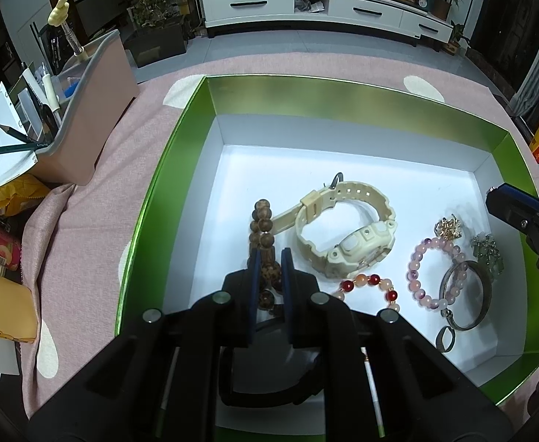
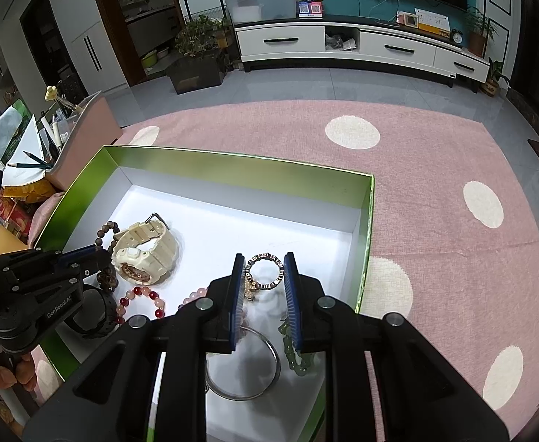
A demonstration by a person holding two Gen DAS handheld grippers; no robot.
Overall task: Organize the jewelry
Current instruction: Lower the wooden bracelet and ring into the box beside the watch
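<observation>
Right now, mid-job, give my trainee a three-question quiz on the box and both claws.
1. True or false: the cream watch lies inside the green box.
2. What does the left claw grip? A) wooden bead bracelet B) silver bangle C) pencil
3. What colour is the cloth under the box?

Key: 1 true; 2 A; 3 pink with pale dots.

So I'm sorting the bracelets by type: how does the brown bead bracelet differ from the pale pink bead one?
The brown bead bracelet has large dark wooden-looking beads; the pale pink bead bracelet has smaller, glossy ones. The brown one sits between the left tongs, stretched narrow; the pink one lies free in an open loop. Both are in the green box.
</observation>
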